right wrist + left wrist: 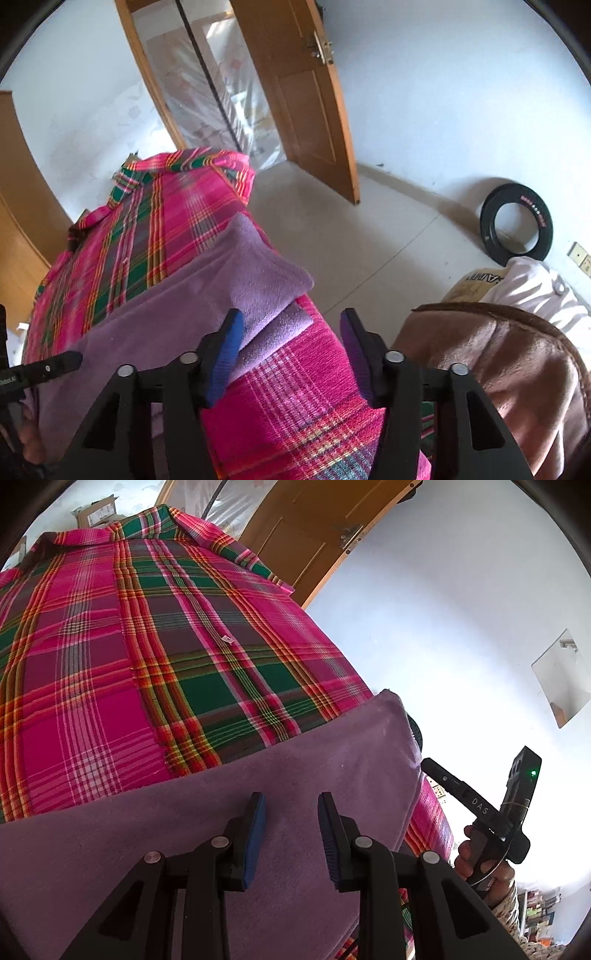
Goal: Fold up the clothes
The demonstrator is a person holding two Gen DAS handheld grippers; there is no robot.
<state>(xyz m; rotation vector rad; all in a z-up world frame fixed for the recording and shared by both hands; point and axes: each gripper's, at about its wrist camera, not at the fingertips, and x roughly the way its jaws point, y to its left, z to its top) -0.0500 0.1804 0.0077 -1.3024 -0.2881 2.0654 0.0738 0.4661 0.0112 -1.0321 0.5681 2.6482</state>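
Observation:
A purple fleece cloth [258, 794] lies folded on a bed covered by a pink, green and orange plaid sheet [147, 635]. My left gripper [291, 801] hovers open just above the purple cloth, with nothing between its blue pads. In the right wrist view the purple cloth [207, 295] shows a doubled corner [266, 277] near the bed's right edge. My right gripper [291, 317] is open over the plaid sheet [295, 398], its left finger [225, 350] against the cloth's edge. The right gripper [434, 768] also shows at the bed's side, held by a hand [472, 864].
An open wooden door [310, 110] and tiled floor [369, 240] lie beyond the bed. A black ring [517, 225] leans on the wall. A brown blanket [498, 354] and a white bundle [535, 288] sit to the right. A cardboard box [98, 511] stands behind the bed.

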